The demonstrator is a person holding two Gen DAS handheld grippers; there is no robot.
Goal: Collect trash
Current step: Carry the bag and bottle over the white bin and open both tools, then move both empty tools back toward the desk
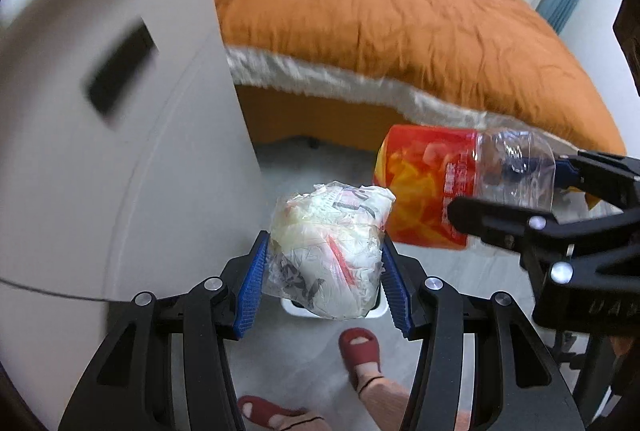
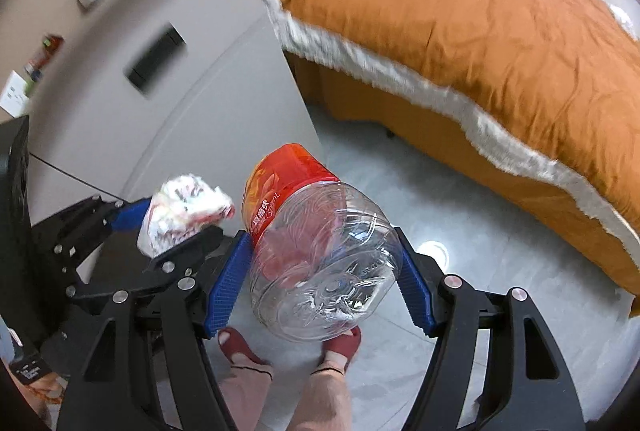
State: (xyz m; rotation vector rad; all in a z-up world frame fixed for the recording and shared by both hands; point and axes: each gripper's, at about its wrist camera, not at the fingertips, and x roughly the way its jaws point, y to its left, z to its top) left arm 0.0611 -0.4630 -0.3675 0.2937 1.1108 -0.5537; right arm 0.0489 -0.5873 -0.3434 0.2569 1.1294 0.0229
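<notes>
My left gripper [image 1: 324, 283] is shut on a crumpled wad of clear plastic wrap and white paper [image 1: 328, 251], its blue pads pressing both sides. Right below the wad, a small white bin [image 1: 374, 311] shows only its rim on the floor. My right gripper [image 2: 324, 275] is shut on an empty clear plastic bottle with a red-orange label [image 2: 320, 255], held by its base end with the label end pointing away. In the left wrist view the bottle [image 1: 460, 187] hangs to the right of the wad, in the right gripper [image 1: 516, 191]. In the right wrist view the wad [image 2: 184, 215] sits left, in the left gripper [image 2: 160, 231].
A white cabinet [image 1: 120, 151] with a dark slot handle stands to the left. A bed with an orange blanket [image 1: 400, 23] fills the back and right. The floor [image 2: 400, 199] is pale grey tile. A person's feet in red slippers [image 1: 360, 351] stand below the grippers.
</notes>
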